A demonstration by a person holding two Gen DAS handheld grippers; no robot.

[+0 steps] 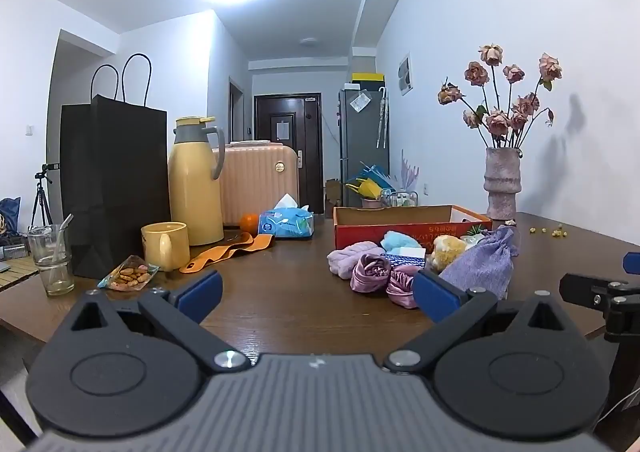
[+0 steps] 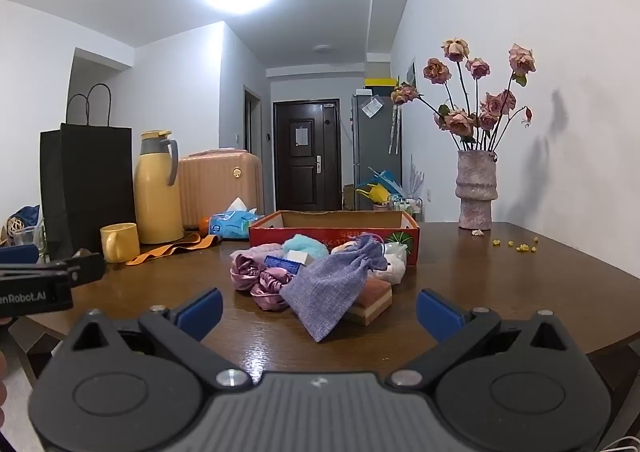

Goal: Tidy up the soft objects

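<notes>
1. Left wrist view: the left gripper (image 1: 316,294) hangs low over the wooden counter (image 1: 280,292), jaws spread fully wide and holding nothing; bare counter lies between them.
2. Right wrist view: the right gripper (image 2: 318,310) is in the same state, jaws fully apart and empty.
3. A pile of soft items lies near the counter's middle, just in front of the red box (image 2: 334,230). The box is open-topped; its inside is hidden from both views.
4. Pile contents, right wrist view: a purple pouch (image 2: 336,286) on top at the front, tilted, its tied neck toward the box; two pink satin scrunchies (image 2: 256,278) touching each other at its left; a sponge (image 2: 374,298) partly under the pouch at its right; a blue puff (image 2: 306,244) and a lilac cloth (image 2: 260,250) at the back.
5. The pouch's near corner lies between the right jaws, apart from both.
6. Left wrist view: the scrunchies (image 1: 382,276) sit just beyond the right-hand jaw, not touching it.
7. Left of the pile: a mug (image 1: 165,246), a flask (image 1: 196,179), a black bag (image 1: 114,187) and a tissue pack (image 1: 286,221).
8. A vase (image 2: 476,191) of dried roses stands at the far right, by the wall.
</notes>
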